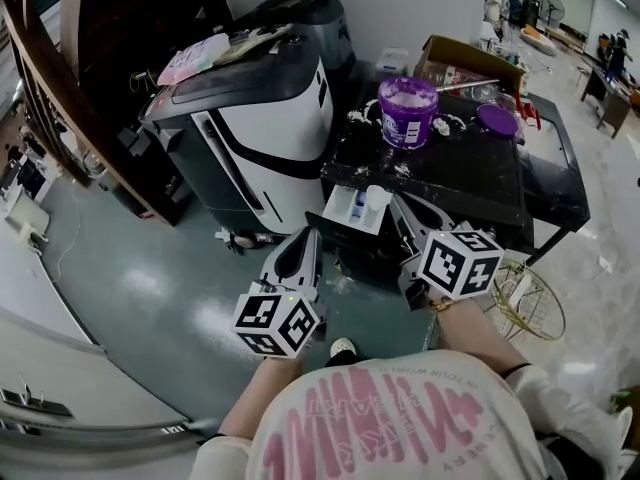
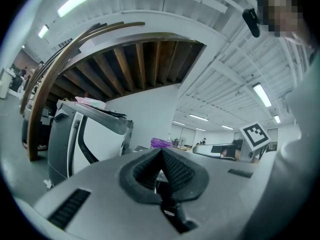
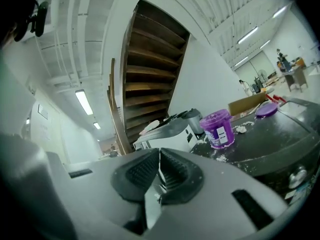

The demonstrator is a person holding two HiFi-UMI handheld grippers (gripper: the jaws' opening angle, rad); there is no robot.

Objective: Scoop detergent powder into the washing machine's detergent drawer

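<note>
Purple plastic detergent tub (image 1: 407,111) uncapped on black washing machine (image 1: 460,183), white drawer (image 1: 358,209) open. Left hand-held gripper (image 1: 303,238), right hand-held gripper (image 1: 398,204): closed, empty.

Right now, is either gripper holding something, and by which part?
Nothing is held. The left gripper and the right gripper are both shut and empty.

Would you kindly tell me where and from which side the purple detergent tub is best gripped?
Probably by its rim. The purple tub stands upright and open on the washing machine's top, its lid lying beside it, and its round body looks wide. So come from above on the near side, one jaw inside the wall and one outside.
</note>
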